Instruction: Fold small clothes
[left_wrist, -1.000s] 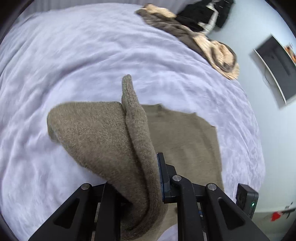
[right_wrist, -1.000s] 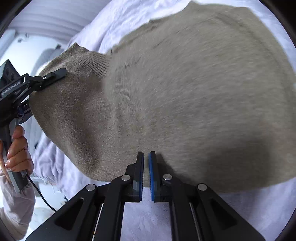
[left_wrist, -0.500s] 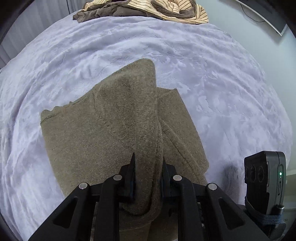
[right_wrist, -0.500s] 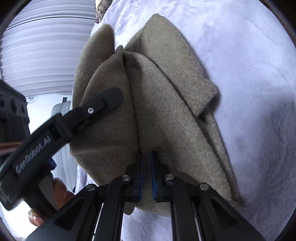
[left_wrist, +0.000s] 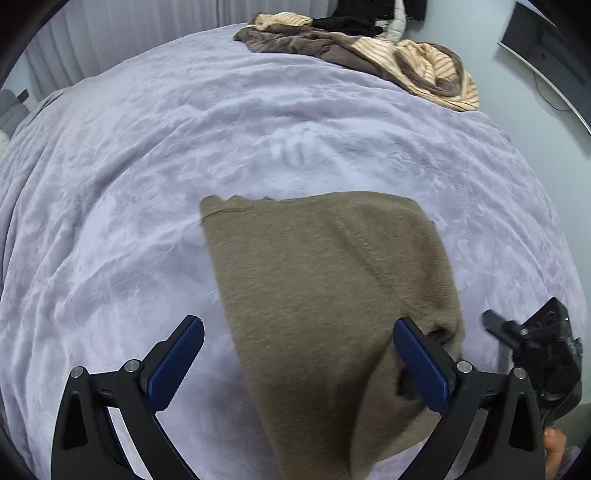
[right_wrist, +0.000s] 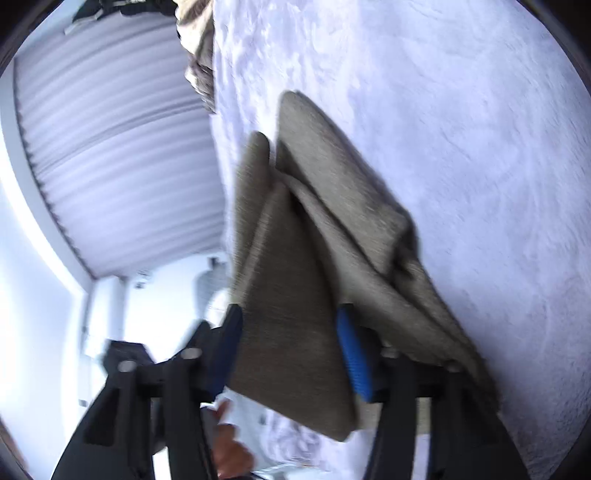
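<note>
An olive-brown knit garment (left_wrist: 325, 288) lies folded on the lavender blanket (left_wrist: 184, 166). My left gripper (left_wrist: 299, 363) hangs over its near end, pointing steeply down. Its jaws are opening wide, and the blue pads (left_wrist: 177, 362) touch no cloth. In the right wrist view the garment (right_wrist: 332, 206) is bunched in layers, and one flap hangs between the fingers of my right gripper (right_wrist: 291, 354). Those jaws are opening too, with the pads (right_wrist: 354, 358) off the flap. The right gripper's body (left_wrist: 535, 343) shows at the left wrist view's right edge.
A heap of brown and striped clothes (left_wrist: 369, 51) lies at the bed's far edge, with black garments behind it. A dark screen (left_wrist: 546, 48) hangs on the wall at the right. Pleated curtains (right_wrist: 110, 147) stand beyond the bed. A hand (right_wrist: 229, 450) shows low down.
Both grippers were shut on the garment and have let go with jaws spreading. The lifted fold has dropped flat onto the blanket. The right gripper rolled and moved in low.
</note>
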